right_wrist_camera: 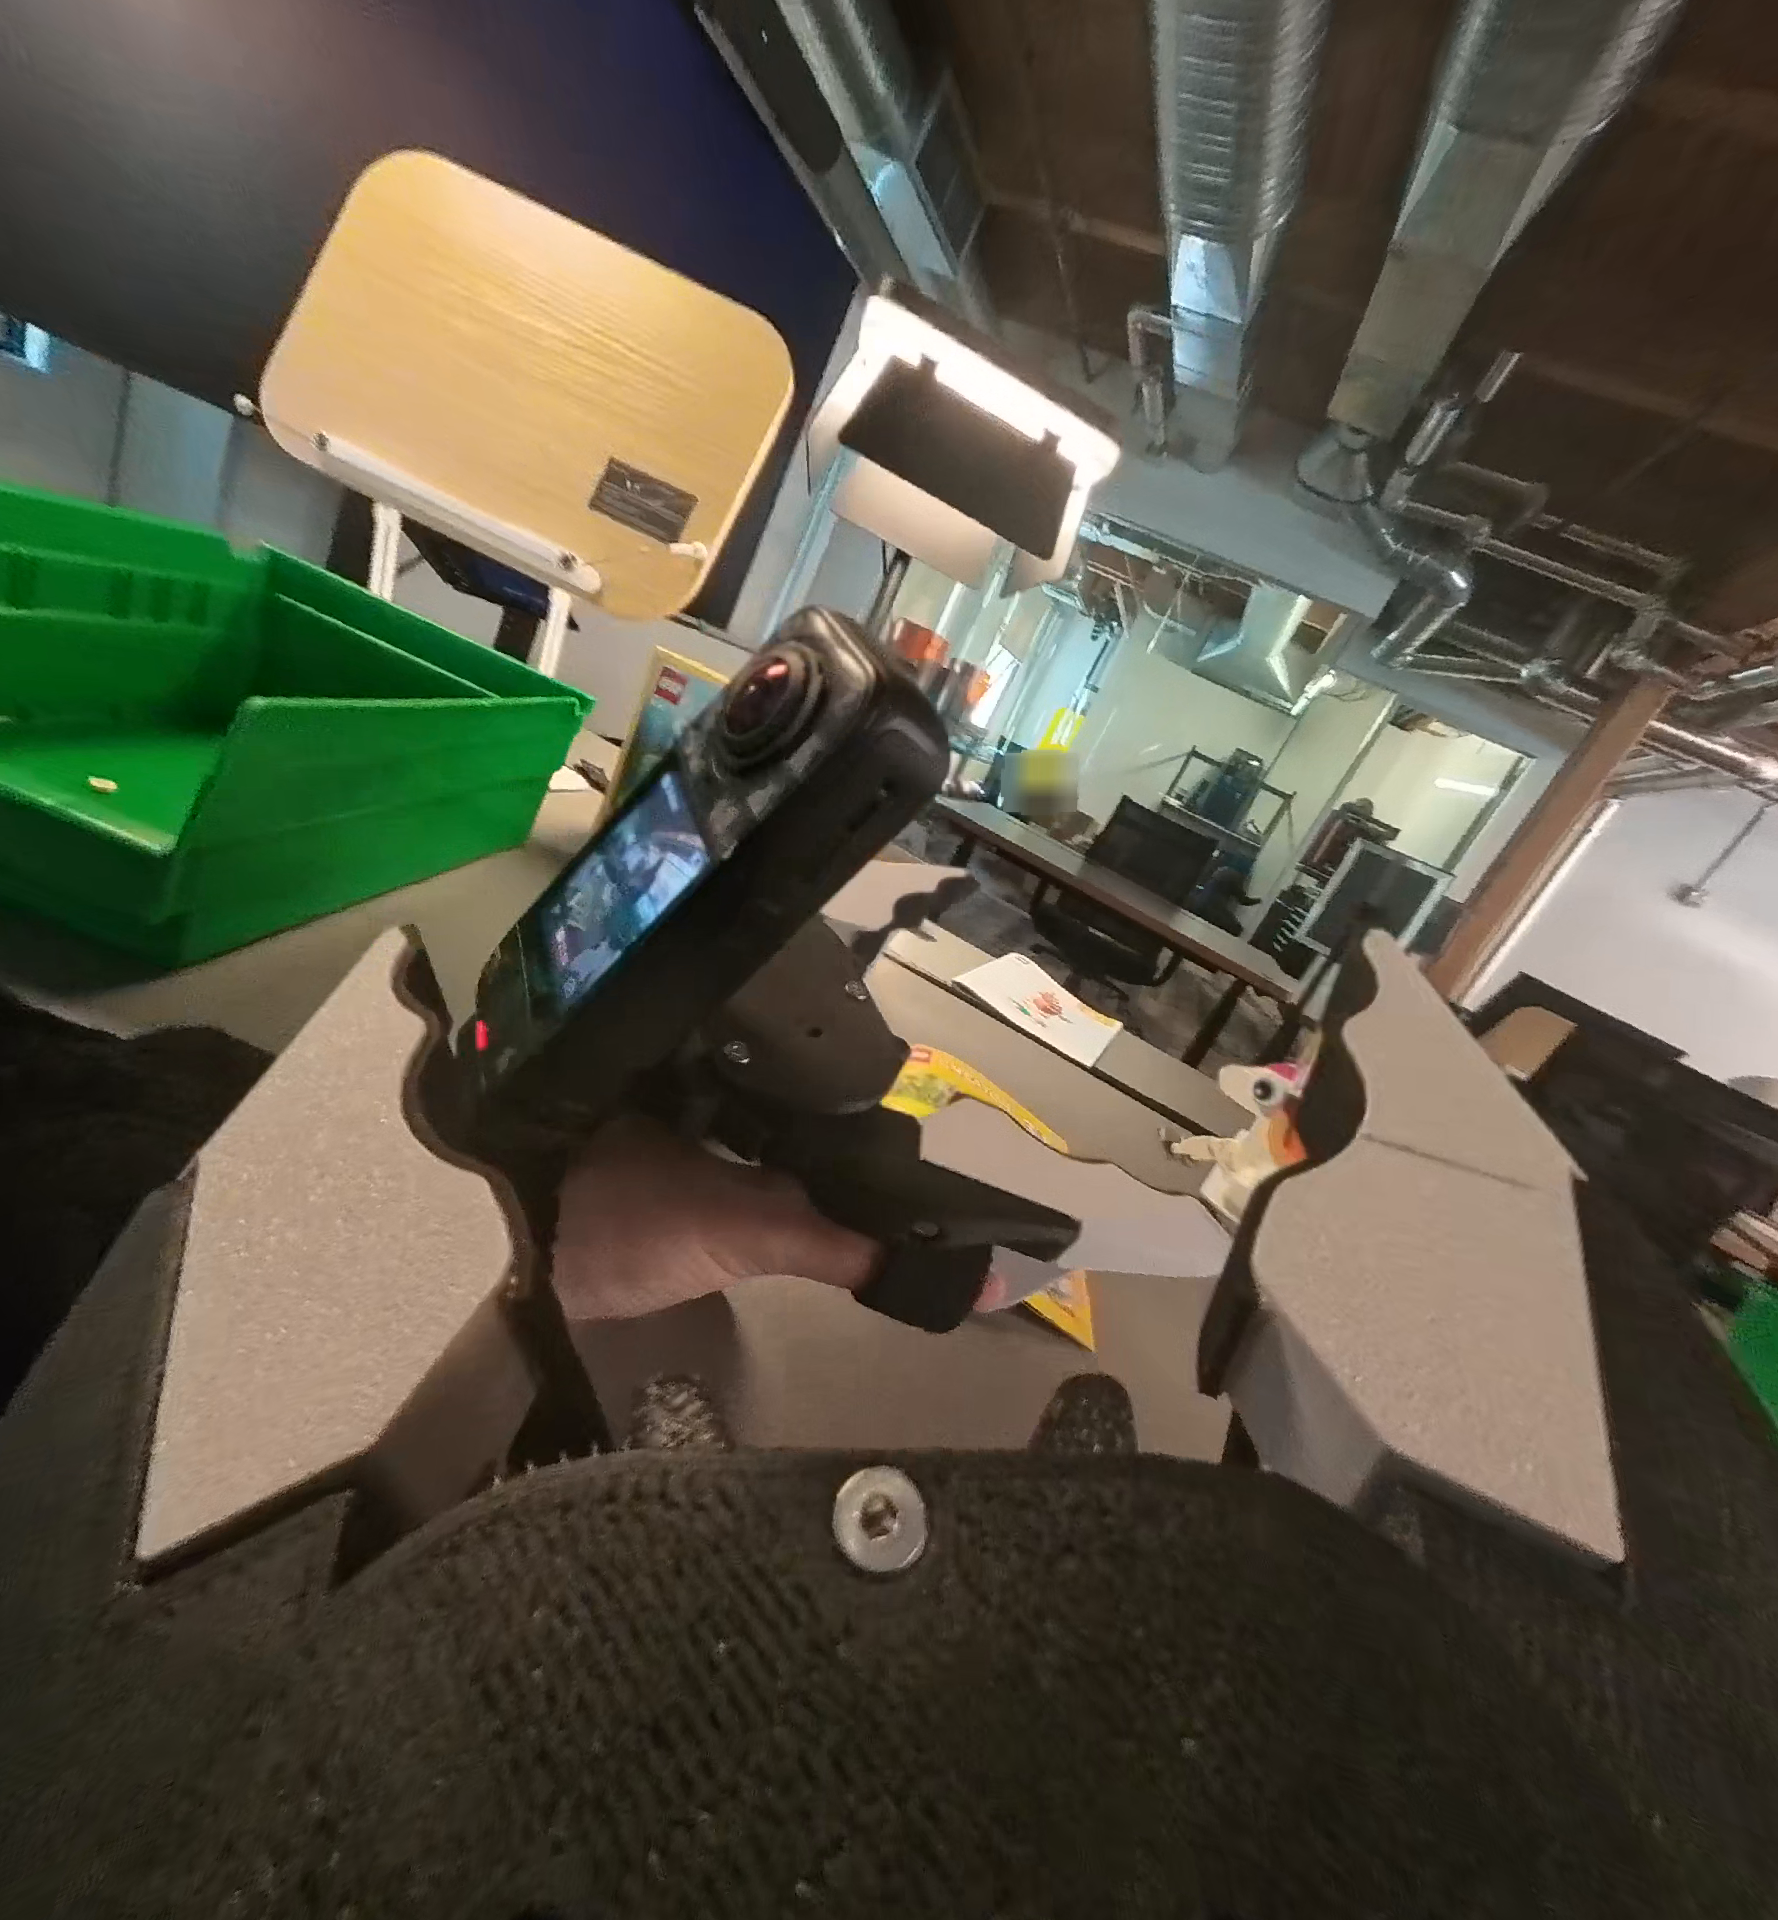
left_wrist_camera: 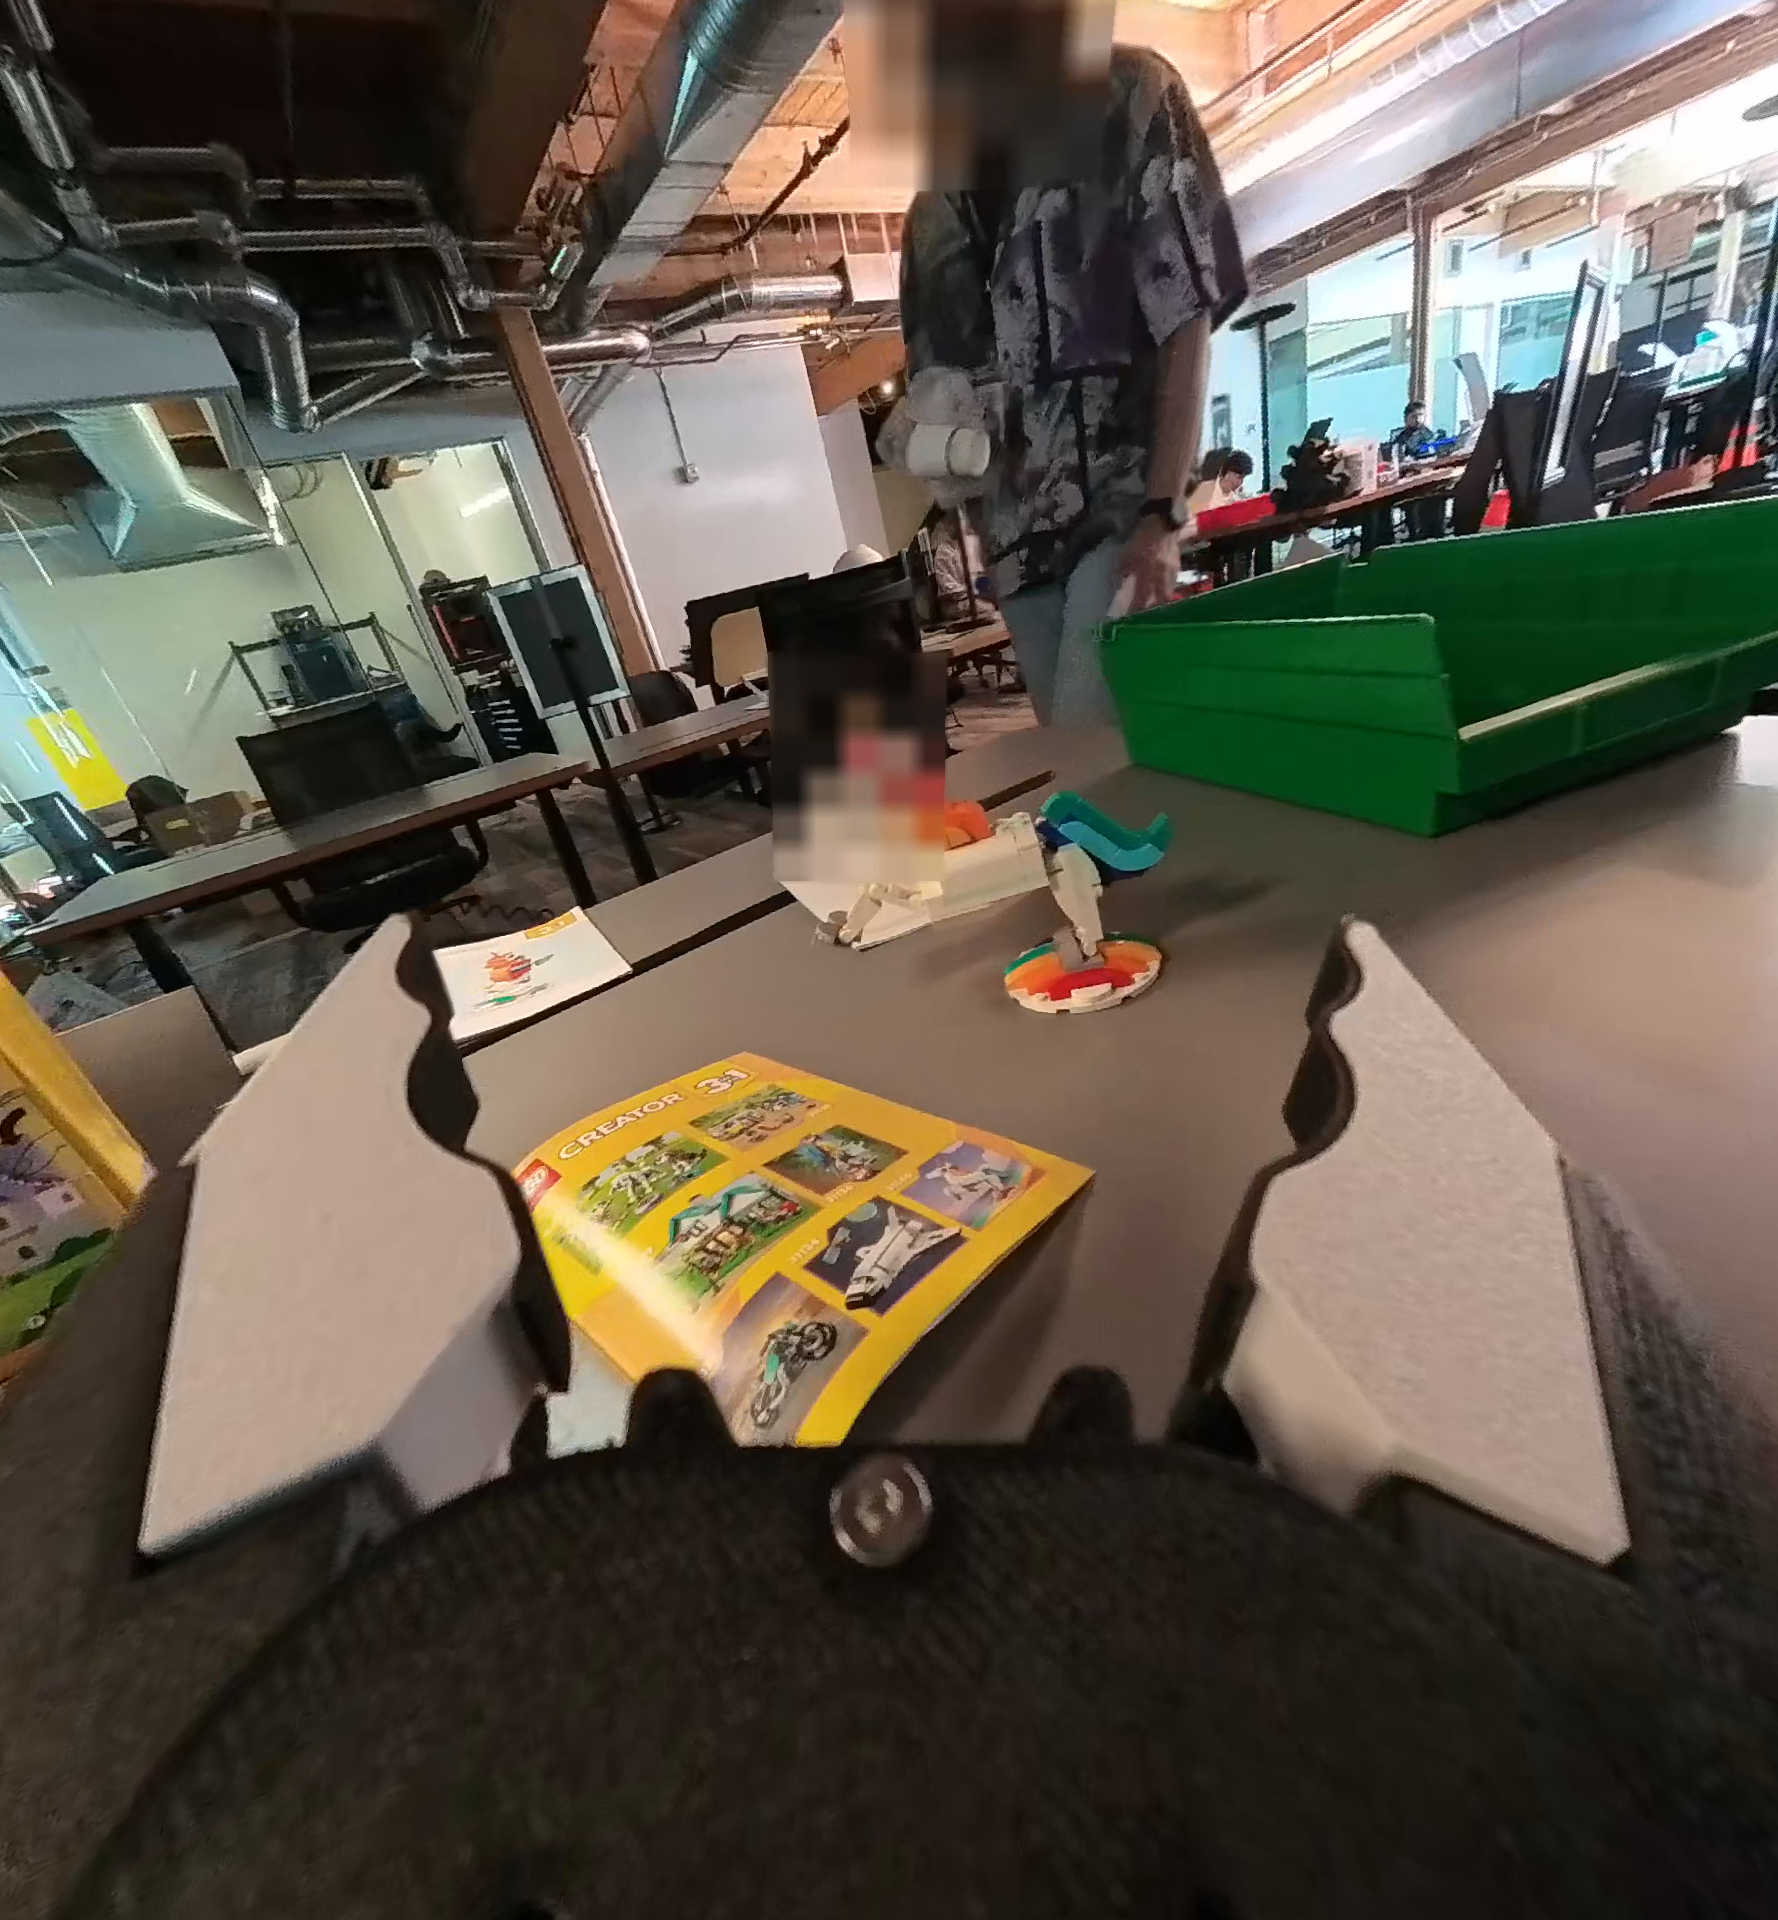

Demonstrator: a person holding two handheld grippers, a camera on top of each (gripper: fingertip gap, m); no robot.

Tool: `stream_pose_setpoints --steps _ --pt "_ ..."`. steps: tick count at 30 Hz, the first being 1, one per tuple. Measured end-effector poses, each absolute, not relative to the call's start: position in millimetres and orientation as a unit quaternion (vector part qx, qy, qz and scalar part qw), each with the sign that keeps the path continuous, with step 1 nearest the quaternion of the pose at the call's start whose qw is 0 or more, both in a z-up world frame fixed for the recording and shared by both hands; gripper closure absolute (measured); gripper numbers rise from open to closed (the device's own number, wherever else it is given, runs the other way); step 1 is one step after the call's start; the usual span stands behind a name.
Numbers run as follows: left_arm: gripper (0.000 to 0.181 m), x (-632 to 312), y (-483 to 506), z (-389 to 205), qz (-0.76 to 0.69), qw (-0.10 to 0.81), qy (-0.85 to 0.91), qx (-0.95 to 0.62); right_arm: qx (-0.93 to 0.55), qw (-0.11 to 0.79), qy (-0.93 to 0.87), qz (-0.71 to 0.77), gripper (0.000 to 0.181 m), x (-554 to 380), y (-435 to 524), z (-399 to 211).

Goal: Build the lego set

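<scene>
- The lego model [left_wrist_camera: 1010, 883], a white figure with teal and orange parts, leans over a round rainbow-coloured base [left_wrist_camera: 1084, 971] on the grey table [left_wrist_camera: 1487, 987]; part of it is hidden by a mosaic patch.
- In your left wrist view it sits at 12 o'clock beyond the fingertips, well apart from them.
- In your right wrist view the same model [right_wrist_camera: 1254, 1117] peeks out at 3 o'clock, just beside the right finger's inner edge.
- Your left gripper [left_wrist_camera: 874, 1039] hovers with its jaws wide apart and nothing between them.
- The yellow leaflet [left_wrist_camera: 802, 1236] lies flat on the table under the gap, at 6 o'clock from the model.
- A white booklet [left_wrist_camera: 526, 966] lies at 9 o'clock from the model, and the yellow box [left_wrist_camera: 12, 1195] stands at the left edge.
- The green bin [left_wrist_camera: 1487, 665] rests at 2 o'clock from the model.
- Your right gripper [right_wrist_camera: 885, 987] also has its jaws spread, empty.
- Ahead of it, your hand [right_wrist_camera: 698, 1236] grips the other gripper's handle, whose black camera [right_wrist_camera: 719, 842] tilts up.
- A person [left_wrist_camera: 1082, 364] stands behind the table.
</scene>
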State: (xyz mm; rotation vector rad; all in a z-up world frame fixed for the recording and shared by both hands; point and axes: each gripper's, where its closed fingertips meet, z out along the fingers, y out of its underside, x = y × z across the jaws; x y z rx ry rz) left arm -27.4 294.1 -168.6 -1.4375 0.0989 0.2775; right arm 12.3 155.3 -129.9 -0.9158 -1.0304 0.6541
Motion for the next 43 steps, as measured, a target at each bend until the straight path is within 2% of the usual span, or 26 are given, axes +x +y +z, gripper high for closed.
stream_pose_setpoints --steps 9,28,43 --pt "0.024 -26 294 -168 0.132 0.744 0.049 -0.653 -0.425 0.730 -0.480 0.237 0.022 8 167 -138" --pt "0.024 -36 296 -174 0.148 0.730 0.040 -0.666 -0.479 0.687 -0.495 0.230 0.022 3 173 -149" --pt "0.024 -45 299 -199 0.245 0.643 0.086 -0.721 -0.529 0.640 -0.479 0.285 0.022 13 187 -153"
